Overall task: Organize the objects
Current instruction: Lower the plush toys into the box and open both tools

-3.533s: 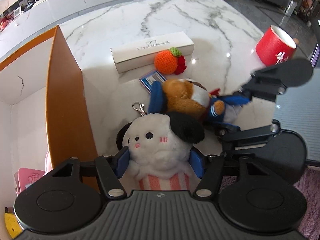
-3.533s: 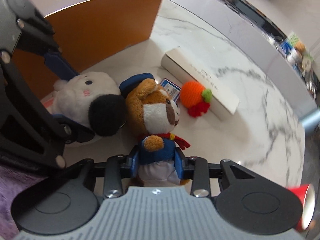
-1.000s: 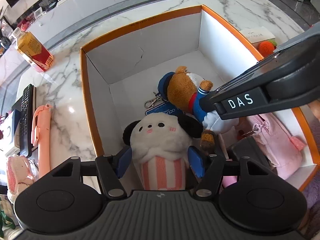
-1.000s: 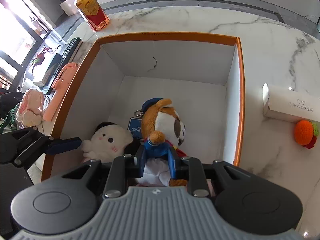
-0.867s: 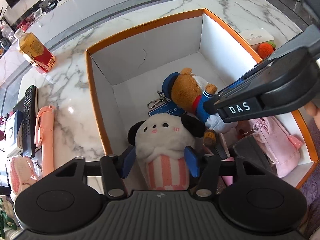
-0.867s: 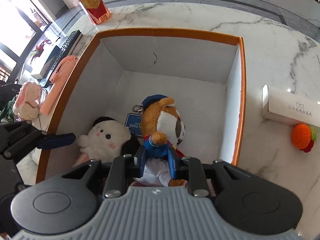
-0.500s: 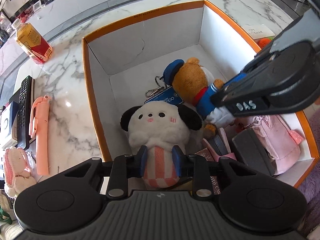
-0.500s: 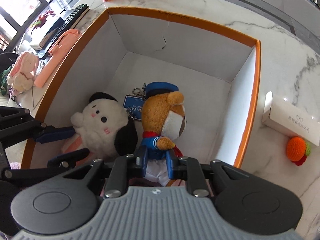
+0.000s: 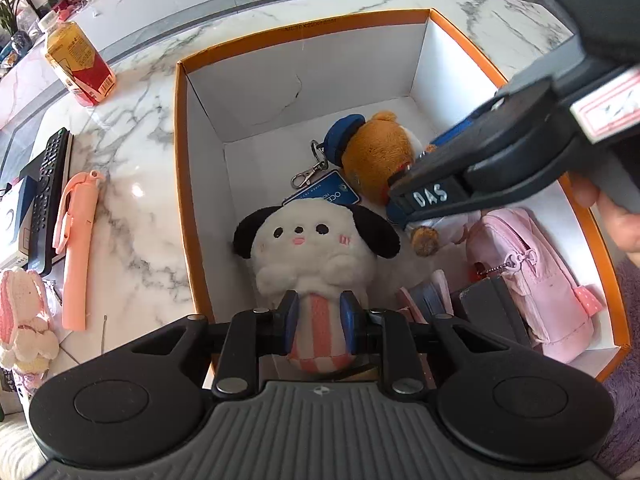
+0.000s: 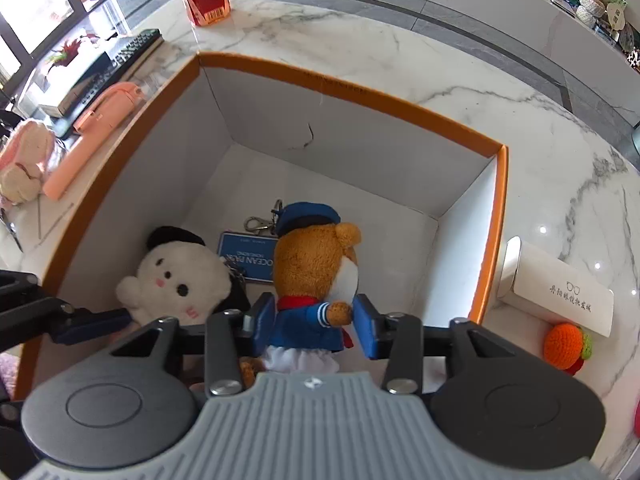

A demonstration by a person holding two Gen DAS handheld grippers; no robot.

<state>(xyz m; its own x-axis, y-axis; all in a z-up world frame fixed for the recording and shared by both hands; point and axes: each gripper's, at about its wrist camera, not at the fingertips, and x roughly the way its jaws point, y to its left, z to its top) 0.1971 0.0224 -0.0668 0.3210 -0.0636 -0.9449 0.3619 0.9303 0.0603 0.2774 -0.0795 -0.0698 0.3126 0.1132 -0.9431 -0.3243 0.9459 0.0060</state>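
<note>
An orange-rimmed white box stands on the marble counter. My left gripper is shut on the striped body of a white dog plush inside the box; the plush also shows in the right wrist view. My right gripper has its jaws spread a little wider than the blue-coated body of a brown bear plush inside the box. The bear also shows in the left wrist view, partly hidden by the right gripper.
The box also holds a pink pouch, a dark block and a blue tag. Outside lie a white carton, an orange knitted fruit, a peach case, a remote, a red-yellow drink bottle and a pink bunny plush.
Both grippers carried the plush toys from the counter into the box and lowered them. The right jaws have spread apart from the bear. The left jaws have closed tighter.
</note>
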